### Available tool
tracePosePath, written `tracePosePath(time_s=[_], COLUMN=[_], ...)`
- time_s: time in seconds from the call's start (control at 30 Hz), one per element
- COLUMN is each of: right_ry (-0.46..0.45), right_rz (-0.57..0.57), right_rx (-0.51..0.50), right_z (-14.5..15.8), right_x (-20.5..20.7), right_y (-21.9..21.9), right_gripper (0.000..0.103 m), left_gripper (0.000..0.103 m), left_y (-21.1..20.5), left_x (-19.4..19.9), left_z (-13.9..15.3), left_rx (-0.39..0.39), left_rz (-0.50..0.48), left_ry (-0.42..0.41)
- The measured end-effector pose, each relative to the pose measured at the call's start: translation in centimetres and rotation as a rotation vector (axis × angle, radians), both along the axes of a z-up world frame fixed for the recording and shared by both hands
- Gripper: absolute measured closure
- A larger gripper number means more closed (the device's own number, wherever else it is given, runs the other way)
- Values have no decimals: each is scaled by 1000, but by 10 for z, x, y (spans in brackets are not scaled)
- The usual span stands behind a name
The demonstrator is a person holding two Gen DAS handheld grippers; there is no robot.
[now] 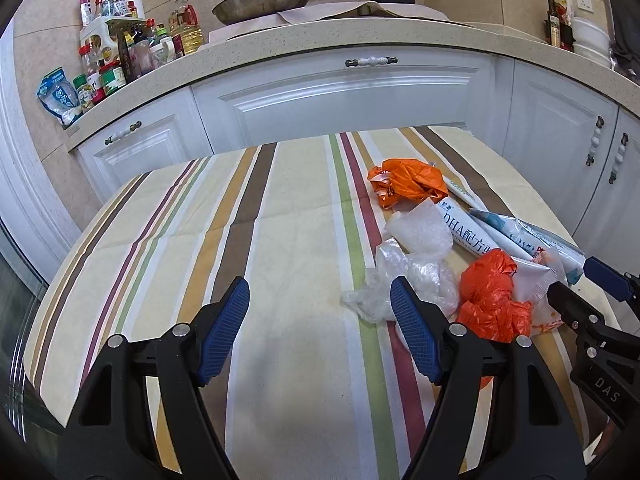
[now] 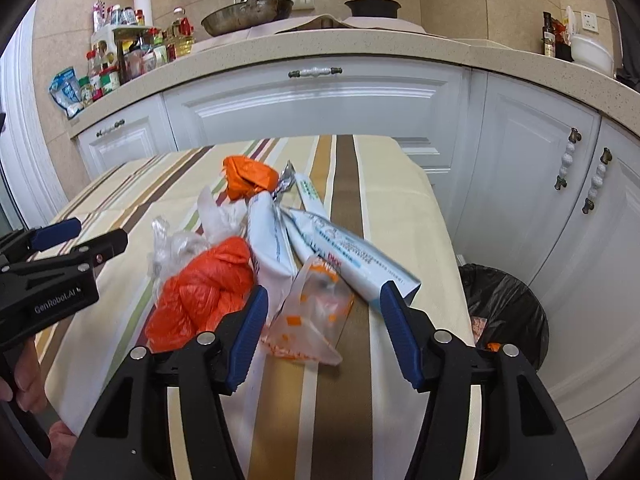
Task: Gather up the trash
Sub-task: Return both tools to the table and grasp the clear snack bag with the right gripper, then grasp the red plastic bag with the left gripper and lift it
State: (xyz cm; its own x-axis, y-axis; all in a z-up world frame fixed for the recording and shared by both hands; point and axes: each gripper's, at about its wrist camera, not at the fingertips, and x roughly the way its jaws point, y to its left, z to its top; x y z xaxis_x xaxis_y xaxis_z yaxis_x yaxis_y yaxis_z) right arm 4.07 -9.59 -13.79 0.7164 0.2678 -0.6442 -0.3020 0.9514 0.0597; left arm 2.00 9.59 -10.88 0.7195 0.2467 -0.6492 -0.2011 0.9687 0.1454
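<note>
Two hand-held grippers hover over a heap of trash (image 2: 256, 256) on a striped bench (image 1: 280, 208), apparently lining up for a pick. The right gripper (image 2: 324, 312) holds its fingers apart either side of a clear wrapper (image 2: 312, 316), not pressing it. The left gripper (image 1: 320, 304), fingers also apart and empty, hangs just left of the heap, one finger in front of crumpled clear film (image 1: 400, 280). Orange bags and white tubes complete the heap. A black-lined bin (image 2: 508, 308) waits on the floor right of the bench, probably the destination. Behind: white cabinets (image 1: 340, 92), a cluttered counter and a pan (image 1: 260, 0).
</note>
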Motion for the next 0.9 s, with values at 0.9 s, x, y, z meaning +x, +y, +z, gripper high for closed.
tracePosePath(time_s=[0.9], right_ry=[-71], right_rz=[-21], right_rx=[-16], right_z=[21], right_x=[-33], right_y=[-30], right_gripper=[81], left_gripper=[32], left_y=[-53], left_x=[-8], left_z=[-17], left_rx=[-53], left_rz=[-137], left_ry=[18])
